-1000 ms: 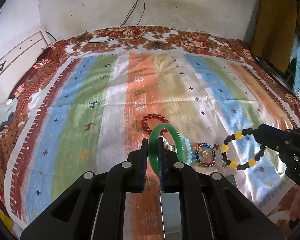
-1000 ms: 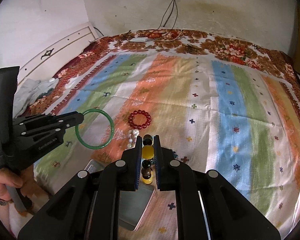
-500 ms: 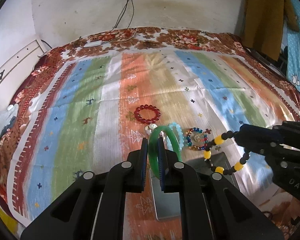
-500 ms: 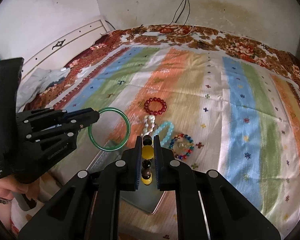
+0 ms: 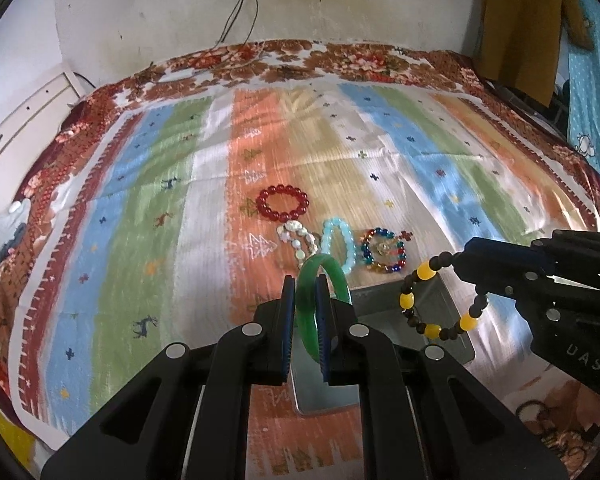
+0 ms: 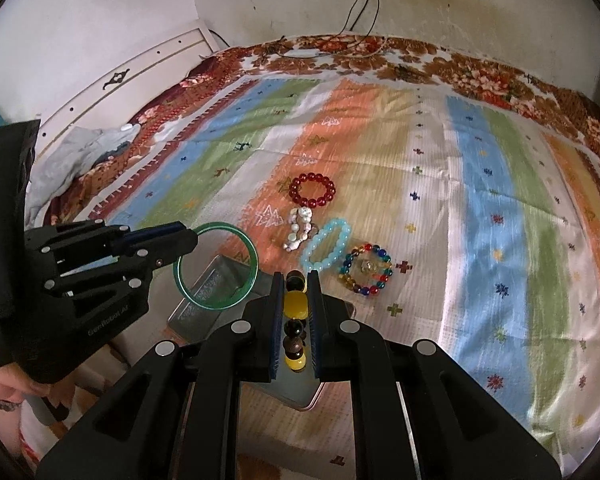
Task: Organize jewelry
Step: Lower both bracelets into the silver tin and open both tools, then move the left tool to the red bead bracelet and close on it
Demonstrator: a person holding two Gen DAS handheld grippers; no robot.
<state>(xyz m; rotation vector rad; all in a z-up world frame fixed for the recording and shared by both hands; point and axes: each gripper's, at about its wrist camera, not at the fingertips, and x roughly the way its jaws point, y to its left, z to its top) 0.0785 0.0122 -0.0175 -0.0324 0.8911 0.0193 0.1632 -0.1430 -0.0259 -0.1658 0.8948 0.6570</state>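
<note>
Between the left gripper's (image 5: 305, 284) blue pads a green bangle (image 5: 327, 280) is clamped on edge, its ring standing upright and projecting past the fingertips. Jaws clenched on it, no gap visible at the pads.

Right gripper (image 6: 296, 280): jaws clenched on a bracelet of dark and yellow beads (image 6: 295, 308); in the left wrist view its loop (image 5: 432, 300) hangs free below the right gripper's tips (image 5: 466, 258).

Directly under both sets of jaws: a grey metal tray (image 5: 452, 320) lying flat on the striped bedspread (image 5: 140, 220). Bangle and beaded bracelet are both above the tray, neither touching it as far as can be judged. In the right wrist view the bangle (image 6: 216, 266) hangs over the tray's left part (image 6: 204, 308).

Just beyond the fingertips, lying on the bedspread past the tray's far edge:
- white bead bracelet (image 5: 296, 240), straight ahead of the left jaws
- light blue bead bracelet (image 5: 340, 246), just beside it on the right
- multicoloured bead bracelet (image 5: 384, 250), just right of the blue one

Farther out from the jaws, beyond the white one: red bead bracelet (image 5: 282, 203), laid as a flat ring.

Left of the left gripper in the right wrist view: part of a hand (image 6: 0, 384) gripping its handle.
</note>
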